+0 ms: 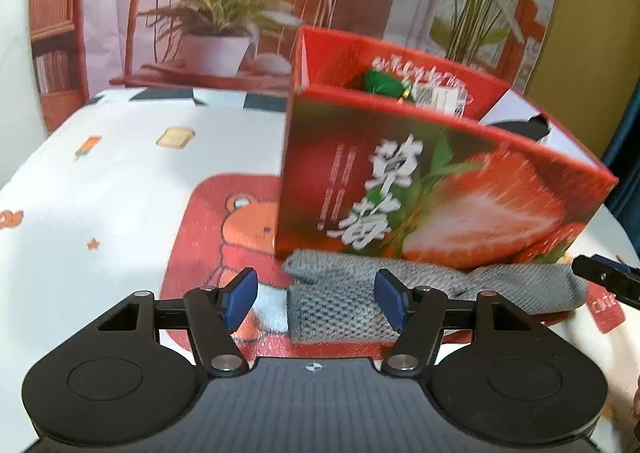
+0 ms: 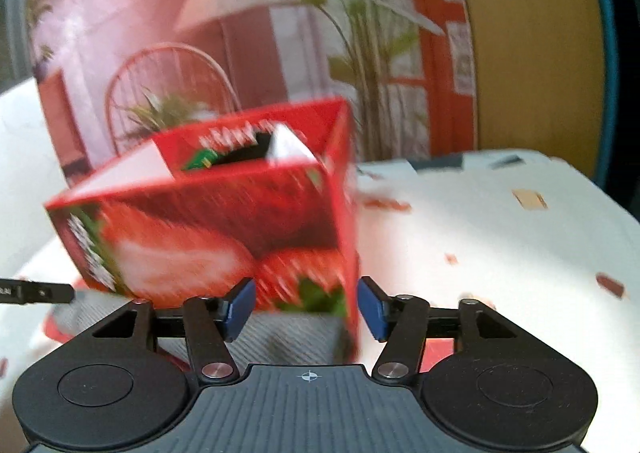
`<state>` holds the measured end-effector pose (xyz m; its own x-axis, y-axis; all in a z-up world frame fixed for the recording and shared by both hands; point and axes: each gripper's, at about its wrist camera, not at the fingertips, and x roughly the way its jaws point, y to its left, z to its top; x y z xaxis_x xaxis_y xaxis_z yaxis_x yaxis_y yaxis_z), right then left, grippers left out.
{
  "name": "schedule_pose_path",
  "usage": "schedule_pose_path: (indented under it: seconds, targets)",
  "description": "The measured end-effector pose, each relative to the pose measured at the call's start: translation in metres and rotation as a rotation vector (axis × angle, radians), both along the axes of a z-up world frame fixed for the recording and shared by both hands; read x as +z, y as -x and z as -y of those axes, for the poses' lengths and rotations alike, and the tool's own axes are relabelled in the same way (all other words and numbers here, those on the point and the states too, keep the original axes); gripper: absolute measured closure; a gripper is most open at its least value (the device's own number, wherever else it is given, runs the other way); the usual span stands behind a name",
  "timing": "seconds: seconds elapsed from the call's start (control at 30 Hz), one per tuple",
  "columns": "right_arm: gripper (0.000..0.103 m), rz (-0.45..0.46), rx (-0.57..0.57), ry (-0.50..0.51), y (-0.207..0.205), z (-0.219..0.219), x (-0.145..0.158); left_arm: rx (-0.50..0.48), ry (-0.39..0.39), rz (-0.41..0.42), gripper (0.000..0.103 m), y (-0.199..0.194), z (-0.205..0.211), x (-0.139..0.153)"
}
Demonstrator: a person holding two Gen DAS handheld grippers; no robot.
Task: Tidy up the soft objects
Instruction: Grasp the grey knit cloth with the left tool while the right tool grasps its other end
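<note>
A grey knitted cloth [image 1: 400, 289] lies on the table against the front of a red strawberry box [image 1: 420, 189]. The box is open on top, with a green item [image 1: 382, 83] and something dark inside. My left gripper [image 1: 316, 299] is open, its blue pads on either side of the cloth's left folded end. My right gripper [image 2: 306, 307] is open, low over the cloth's other end [image 2: 296, 337], close to the box's front corner [image 2: 344, 213]. Its tip shows at the right edge of the left wrist view [image 1: 608, 279].
The table has a white cloth [image 1: 100, 193] with a red bear patch [image 1: 224, 237] and small prints. A backdrop picture of a chair and potted plants [image 1: 216, 21] stands behind. The table's right side [image 2: 500, 253] is bare cloth.
</note>
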<state>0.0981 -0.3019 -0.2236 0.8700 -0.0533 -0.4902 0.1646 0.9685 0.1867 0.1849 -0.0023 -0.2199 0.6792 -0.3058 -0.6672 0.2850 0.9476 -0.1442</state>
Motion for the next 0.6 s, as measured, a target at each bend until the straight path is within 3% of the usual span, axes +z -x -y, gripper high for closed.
schedule_pose_path:
  seconds: [0.3,0.6]
  targets:
    - [0.047,-0.046,0.011,0.008,-0.007,-0.002,-0.026,-0.002,-0.003,-0.036,0.036,-0.001,0.004,-0.018]
    - [0.046,-0.082,0.052,0.028,-0.015,-0.01,-0.031,-0.001,-0.044,0.018,0.036,0.011,0.011,-0.022]
